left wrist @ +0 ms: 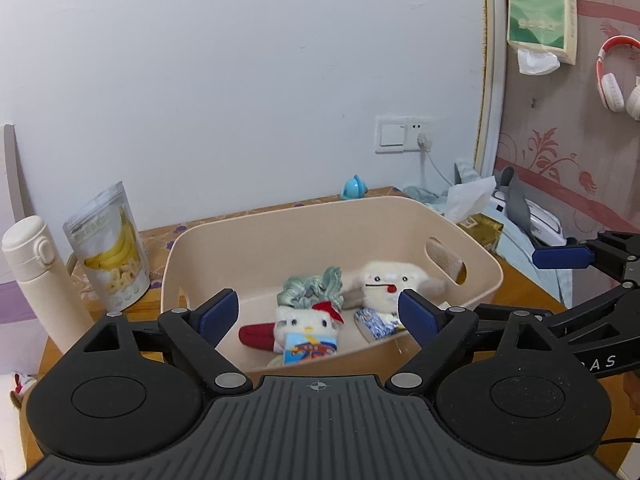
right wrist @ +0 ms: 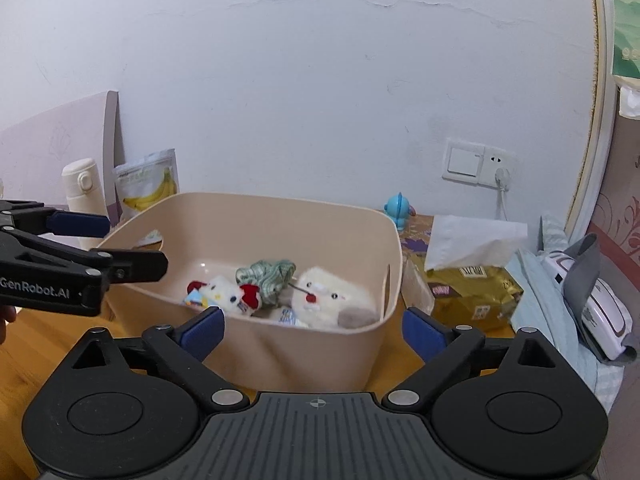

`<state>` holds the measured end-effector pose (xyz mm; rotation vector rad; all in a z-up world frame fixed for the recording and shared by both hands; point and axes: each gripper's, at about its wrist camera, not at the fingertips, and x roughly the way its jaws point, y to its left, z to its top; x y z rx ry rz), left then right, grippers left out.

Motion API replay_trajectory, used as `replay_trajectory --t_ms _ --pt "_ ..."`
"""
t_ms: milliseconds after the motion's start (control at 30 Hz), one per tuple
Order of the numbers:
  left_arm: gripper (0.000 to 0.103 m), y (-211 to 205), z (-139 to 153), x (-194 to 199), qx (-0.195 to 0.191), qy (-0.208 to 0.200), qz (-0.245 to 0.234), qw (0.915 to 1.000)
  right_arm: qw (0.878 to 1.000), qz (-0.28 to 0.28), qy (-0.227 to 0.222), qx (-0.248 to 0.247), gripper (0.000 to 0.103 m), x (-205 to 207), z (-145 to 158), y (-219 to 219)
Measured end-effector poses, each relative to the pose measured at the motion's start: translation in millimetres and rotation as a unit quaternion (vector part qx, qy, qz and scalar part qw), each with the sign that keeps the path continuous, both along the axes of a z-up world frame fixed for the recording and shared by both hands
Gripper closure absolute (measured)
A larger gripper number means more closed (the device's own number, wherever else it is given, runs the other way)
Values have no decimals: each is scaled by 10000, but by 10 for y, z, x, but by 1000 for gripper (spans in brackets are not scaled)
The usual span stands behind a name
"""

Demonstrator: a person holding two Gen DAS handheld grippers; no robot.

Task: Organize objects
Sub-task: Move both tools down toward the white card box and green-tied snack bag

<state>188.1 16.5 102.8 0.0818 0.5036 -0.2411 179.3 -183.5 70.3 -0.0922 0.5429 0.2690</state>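
Nearest to each camera, both claws stand with their blue pads spread wide and nothing between them: the left gripper (left wrist: 319, 312) hangs over the near rim of the beige bin (left wrist: 448, 216), and the right gripper (right wrist: 313, 330) sits just outside the bin's near corner, over the wooden table (right wrist: 36, 344). Each tool shows in the other's view, the left one reaching in above the bin's left rim and the right one off to the bin's right side. Inside the bin, at the near end, lies a white cat plush with a red bow (left wrist: 310, 322), with a small blue printed card (left wrist: 310, 350) leaning against its front and a dark red roll (left wrist: 256, 336) touching its left side. Just beside it to the right lies a blue-and-white wrapped packet (left wrist: 376, 322). Behind these, a green plaid scrunchie (left wrist: 312, 286) rests against a fluffy white plush with a red nose (left wrist: 386, 280), which lies near the handle slot in the bin's right wall. Beyond the bin, to its left, a banana-chip pouch (left wrist: 110, 246) stands upright next to a cream flask (left wrist: 34, 276). On the far right sits a gold tissue pack (right wrist: 472, 288) with a sheet pulled up, and a small blue toy (right wrist: 398, 208) stands by the wall, below a switch and socket plate (right wrist: 478, 162).
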Motion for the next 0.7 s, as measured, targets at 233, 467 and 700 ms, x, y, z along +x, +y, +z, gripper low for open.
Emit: replay_trajectory --t_ms 233,467,700 --pt "14 20 -55 -175 20 44 -71 10000 9997 8 202 140 1 -140 -60 -60" --pt "14 66 -201 -277 122 199 -77 9997 9989 59 447 130 0 -240 -206 -69" --pt "14 129 -376 -350 11 366 -83 9993 9974 113 707 75 0 -292 -391 -22"
